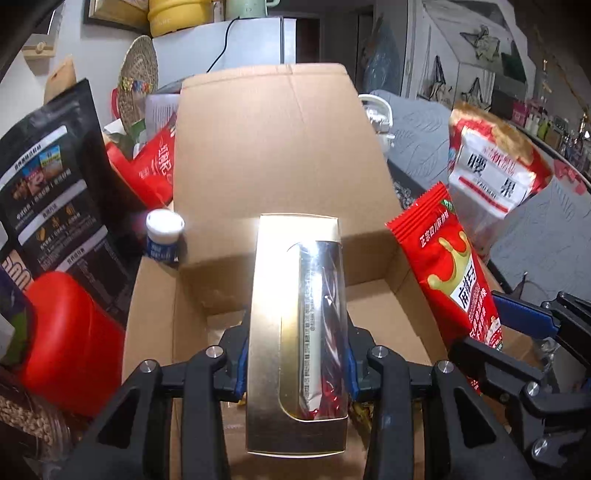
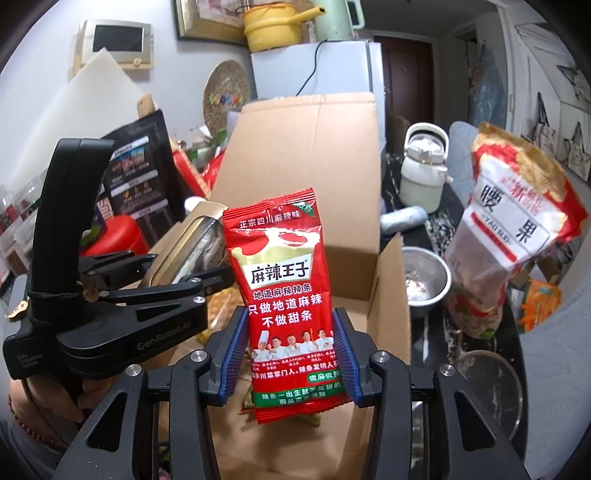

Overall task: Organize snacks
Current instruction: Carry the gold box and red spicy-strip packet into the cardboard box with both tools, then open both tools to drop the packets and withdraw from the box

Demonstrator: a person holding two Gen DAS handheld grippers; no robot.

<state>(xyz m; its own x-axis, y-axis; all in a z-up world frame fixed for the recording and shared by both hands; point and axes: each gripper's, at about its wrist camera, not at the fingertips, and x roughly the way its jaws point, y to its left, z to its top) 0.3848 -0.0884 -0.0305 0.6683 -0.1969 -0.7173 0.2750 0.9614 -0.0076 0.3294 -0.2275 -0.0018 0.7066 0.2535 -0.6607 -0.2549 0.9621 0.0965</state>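
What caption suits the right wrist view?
Right gripper clamps a red spicy-strip snack packet above an open brown cardboard box.

A white fridge (image 2: 332,70) stands at the back. On top of it sits a yellow enamel pot (image 2: 273,27); left of it a round woven mat (image 2: 226,90); lower right, a white kettle (image 2: 424,173) and steel bowl (image 2: 426,282).

the gold window-fronted carton (image 1: 297,332), clamped between the left gripper (image 1: 297,363) jaws, hangs over the open brown cardboard box (image 1: 280,147). to its right the red foil snack pouch (image 2: 286,295), in the right gripper (image 2: 286,363), hangs over the same box. a steel bowl (image 2: 424,282) sits on the counter right of the box.
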